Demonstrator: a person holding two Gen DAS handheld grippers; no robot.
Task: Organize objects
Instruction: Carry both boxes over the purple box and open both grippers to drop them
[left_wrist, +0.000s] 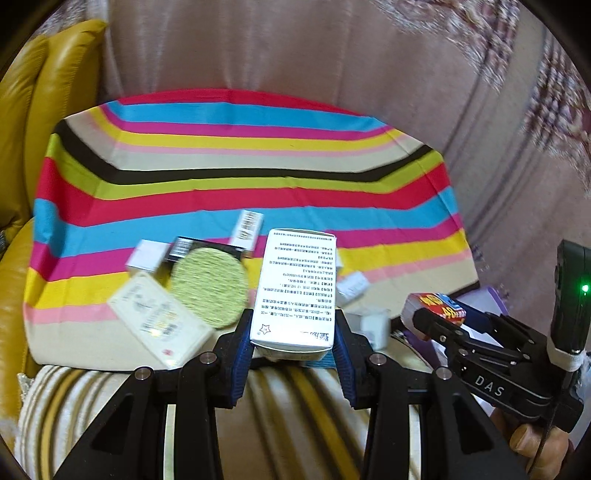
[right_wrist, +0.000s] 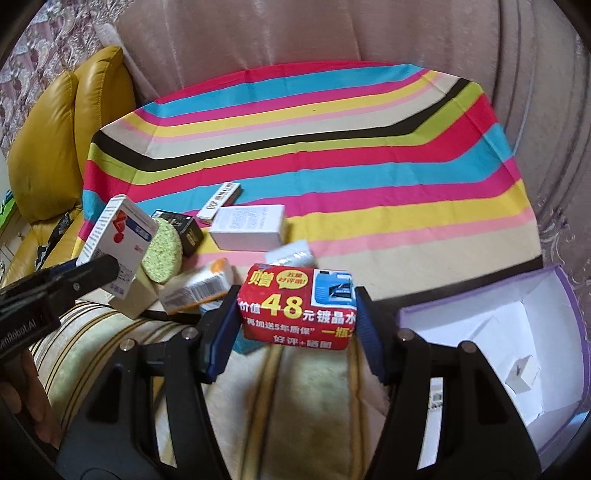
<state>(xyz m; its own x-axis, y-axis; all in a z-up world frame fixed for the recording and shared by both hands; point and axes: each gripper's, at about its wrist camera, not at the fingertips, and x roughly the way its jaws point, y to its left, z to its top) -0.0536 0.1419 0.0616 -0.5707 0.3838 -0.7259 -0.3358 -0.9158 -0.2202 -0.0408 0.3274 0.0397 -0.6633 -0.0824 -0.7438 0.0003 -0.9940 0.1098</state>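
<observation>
My left gripper (left_wrist: 293, 332) is shut on an upright white box (left_wrist: 295, 288) covered in small printed text. The right wrist view shows that same box (right_wrist: 118, 236) at the left, with red and blue marks on its front. My right gripper (right_wrist: 297, 306) is shut on a red box (right_wrist: 295, 306) with a yellow "48" on it, blue pads pressing both of its ends. From the left wrist view, the right gripper (left_wrist: 436, 321) and its red box (left_wrist: 432, 304) show at the right. Both boxes hang above the near edge of a striped cloth (left_wrist: 240, 166).
A green round pad (right_wrist: 162, 251), a black box (right_wrist: 192, 230) and several white boxes lie in a loose heap on the cloth's near left. An open purple-rimmed box (right_wrist: 480, 290) holding a small white box (right_wrist: 522, 373) sits at the right. A yellow leather cushion (left_wrist: 44, 110) borders the left.
</observation>
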